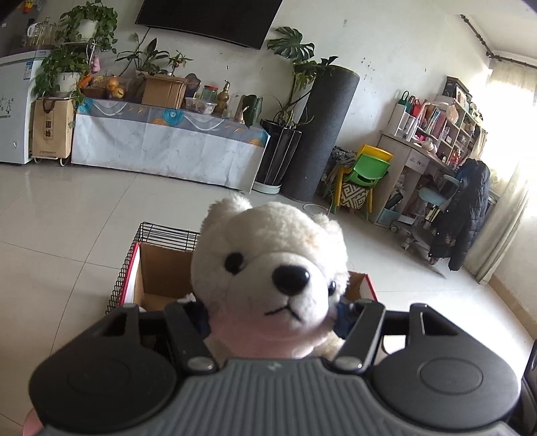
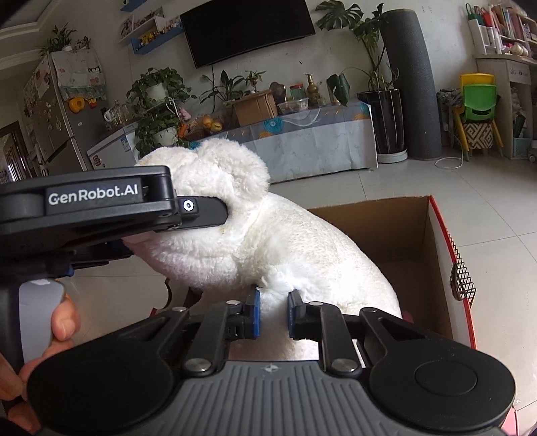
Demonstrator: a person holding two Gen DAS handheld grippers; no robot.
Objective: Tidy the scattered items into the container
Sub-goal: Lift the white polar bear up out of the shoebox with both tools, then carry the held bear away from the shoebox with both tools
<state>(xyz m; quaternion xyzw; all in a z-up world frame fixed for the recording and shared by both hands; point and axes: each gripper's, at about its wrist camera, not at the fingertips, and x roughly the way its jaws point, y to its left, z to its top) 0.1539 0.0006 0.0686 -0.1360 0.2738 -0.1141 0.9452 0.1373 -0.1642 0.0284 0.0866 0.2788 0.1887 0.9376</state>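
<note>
Both grippers clamp a white plush bear above the cardboard box: left gripper at its neck, right gripper pinching back fur. Soft and likely light, so the firmer neck grip suits it best.

White teddy bear of fluffy matt plush, behind it a plain brown cardboard box with glossy red outer face, black wire-mesh basket, glossy tiled floor around the box.

I see pale floor tiles, a white wall with a dark TV, plants on a covered sideboard, and bright curtains right.
</note>
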